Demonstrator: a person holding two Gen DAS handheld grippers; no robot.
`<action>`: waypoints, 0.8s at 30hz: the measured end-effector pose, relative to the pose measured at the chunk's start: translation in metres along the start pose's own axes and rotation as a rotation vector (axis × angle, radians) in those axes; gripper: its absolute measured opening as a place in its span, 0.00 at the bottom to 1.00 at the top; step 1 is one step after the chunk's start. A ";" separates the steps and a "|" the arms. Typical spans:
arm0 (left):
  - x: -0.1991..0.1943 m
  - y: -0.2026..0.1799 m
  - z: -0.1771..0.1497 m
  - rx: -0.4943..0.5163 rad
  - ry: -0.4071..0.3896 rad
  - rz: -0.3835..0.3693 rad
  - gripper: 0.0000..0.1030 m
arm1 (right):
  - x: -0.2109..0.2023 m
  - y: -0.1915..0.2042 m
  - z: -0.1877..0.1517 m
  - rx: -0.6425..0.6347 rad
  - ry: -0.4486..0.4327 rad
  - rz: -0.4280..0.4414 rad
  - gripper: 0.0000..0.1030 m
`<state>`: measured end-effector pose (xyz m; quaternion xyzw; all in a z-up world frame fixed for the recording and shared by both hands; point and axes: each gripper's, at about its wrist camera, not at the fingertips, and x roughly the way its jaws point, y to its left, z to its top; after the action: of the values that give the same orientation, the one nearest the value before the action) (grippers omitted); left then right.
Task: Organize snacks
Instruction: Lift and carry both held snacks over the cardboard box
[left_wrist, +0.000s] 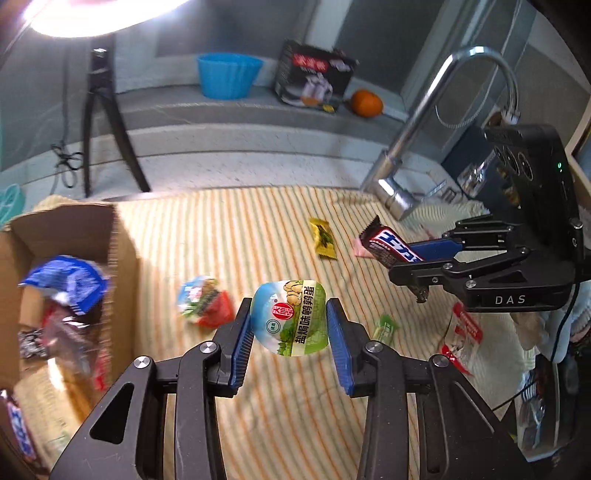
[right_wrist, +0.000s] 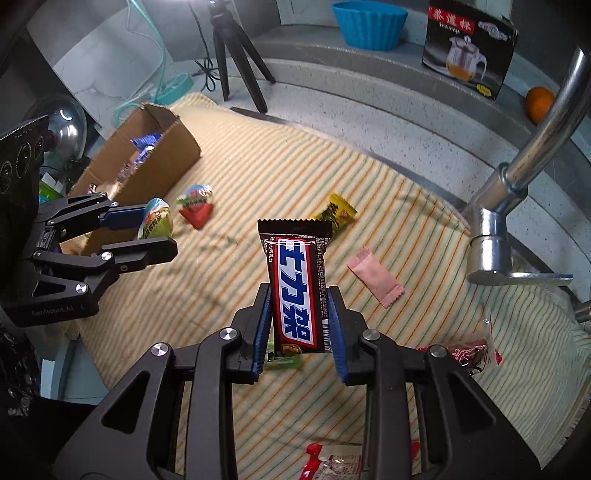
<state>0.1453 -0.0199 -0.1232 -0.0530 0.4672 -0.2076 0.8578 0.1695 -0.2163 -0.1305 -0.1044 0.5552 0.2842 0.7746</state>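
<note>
My left gripper is shut on a green and white egg snack pack, held above the striped cloth; the pack also shows in the right wrist view. My right gripper is shut on a dark chocolate bar, held upright above the cloth; the bar also shows in the left wrist view. A cardboard box with several snacks inside stands at the left, close to the left gripper.
Loose snacks lie on the cloth: a red and blue packet, a yellow candy, a pink sachet, a green candy, and red and clear wrappers. A chrome faucet stands at the right. A tripod stands behind.
</note>
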 end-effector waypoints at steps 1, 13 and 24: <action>-0.005 0.003 0.000 -0.006 -0.007 0.005 0.36 | -0.003 0.003 0.002 -0.004 -0.006 0.001 0.29; -0.063 0.050 -0.018 -0.091 -0.088 0.083 0.36 | -0.021 0.063 0.025 -0.075 -0.073 0.048 0.29; -0.104 0.102 -0.046 -0.198 -0.132 0.172 0.36 | -0.017 0.127 0.044 -0.163 -0.081 0.100 0.29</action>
<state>0.0887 0.1199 -0.0969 -0.1108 0.4310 -0.0821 0.8918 0.1304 -0.0966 -0.0788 -0.1276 0.5030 0.3705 0.7703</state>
